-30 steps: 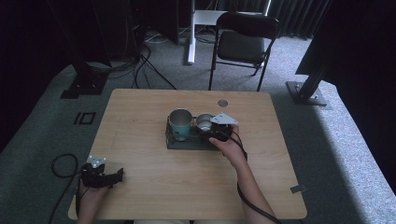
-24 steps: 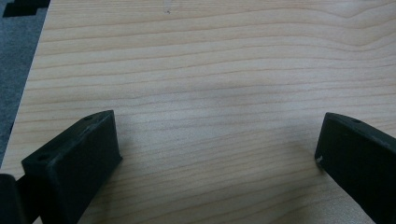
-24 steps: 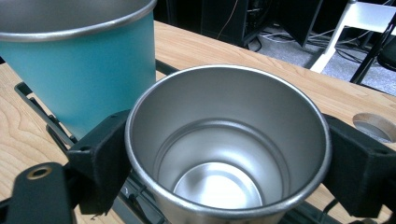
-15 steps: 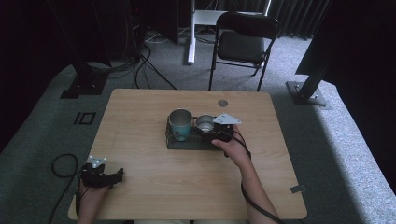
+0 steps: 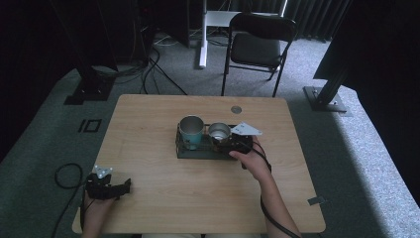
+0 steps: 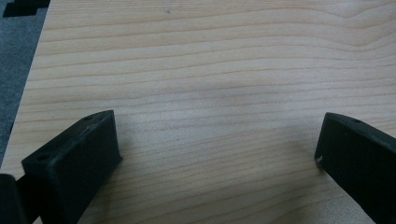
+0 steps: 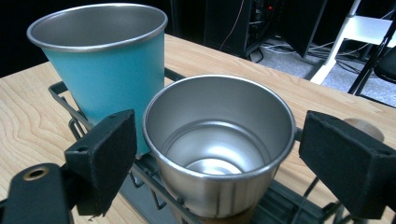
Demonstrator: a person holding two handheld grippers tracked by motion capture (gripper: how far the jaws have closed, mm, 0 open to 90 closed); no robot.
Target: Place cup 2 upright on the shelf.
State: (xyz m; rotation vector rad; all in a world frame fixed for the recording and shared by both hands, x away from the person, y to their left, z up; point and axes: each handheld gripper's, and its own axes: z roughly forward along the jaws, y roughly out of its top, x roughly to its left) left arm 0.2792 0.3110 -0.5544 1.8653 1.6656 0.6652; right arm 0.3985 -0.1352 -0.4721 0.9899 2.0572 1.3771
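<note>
Between the spread fingers of the right gripper (image 7: 215,163) stands a bare steel cup (image 7: 218,140), upright in a black wire rack (image 7: 149,186) near the middle of the bench (image 5: 148,198). Neither finger touches the cup wall yet; both stand clear, one on each side. Just beside the steel cup, in the same rack, is a taller teal cup (image 7: 105,70), and the two look close to touching at the rims.

The step in hand seems to be taking hold of the steel cup. To do it well, I would keep the cup centred and close evenly, so neither pad shoves it sideways into the teal cup. The left-hand pad has little room beside the teal wall, so it should slip in without nudging it. A grip just below the rim, then a straight lift, should clear the rack wires.

Far off at the near left corner, the left gripper (image 6: 215,154) rests over bare wood with its fingers wide apart, holding nothing.
</note>
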